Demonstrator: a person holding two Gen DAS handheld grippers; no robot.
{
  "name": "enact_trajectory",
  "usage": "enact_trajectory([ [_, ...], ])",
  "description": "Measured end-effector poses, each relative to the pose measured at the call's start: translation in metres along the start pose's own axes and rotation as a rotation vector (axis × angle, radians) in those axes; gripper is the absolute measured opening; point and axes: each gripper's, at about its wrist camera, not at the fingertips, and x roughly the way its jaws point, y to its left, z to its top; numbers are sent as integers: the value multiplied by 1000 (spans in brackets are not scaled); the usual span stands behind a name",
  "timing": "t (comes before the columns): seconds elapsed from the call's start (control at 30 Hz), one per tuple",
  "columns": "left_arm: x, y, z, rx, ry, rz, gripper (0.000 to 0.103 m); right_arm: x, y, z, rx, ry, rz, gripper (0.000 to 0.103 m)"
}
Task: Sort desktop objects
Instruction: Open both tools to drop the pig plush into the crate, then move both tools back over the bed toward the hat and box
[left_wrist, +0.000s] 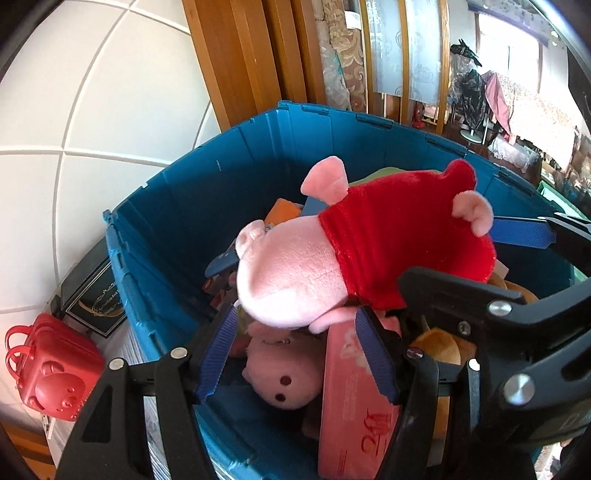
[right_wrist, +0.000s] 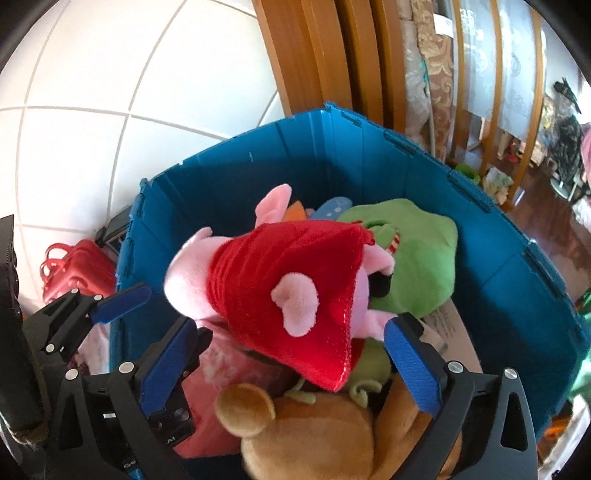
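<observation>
A pink pig plush in a red dress (left_wrist: 369, 240) (right_wrist: 280, 288) lies on top of the toys inside a blue bin (left_wrist: 258, 166) (right_wrist: 369, 158). My right gripper (right_wrist: 291, 325) is open wide; its blue pads (right_wrist: 413, 365) stand on either side of the dress without pressing it. In the left wrist view the right gripper (left_wrist: 450, 254) straddles the dress hem. My left gripper (left_wrist: 295, 314) is open just below the pig's head, over a small pink plush (left_wrist: 284, 376) and a pink box (left_wrist: 351, 406). Its pads touch neither.
The bin also holds a green plush (right_wrist: 417, 258), a brown bear (right_wrist: 295, 432) and smaller items. A red toy suitcase (left_wrist: 48, 373) and a black box (left_wrist: 96, 299) stand left of the bin against a white tiled wall. A wooden door frame (left_wrist: 240, 55) rises behind.
</observation>
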Motion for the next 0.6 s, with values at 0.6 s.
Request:
enact_trajectory([
  [0.6, -70, 55, -57, -110, -108, 42, 65, -47, 81, -30, -109, -80, -8, 103],
])
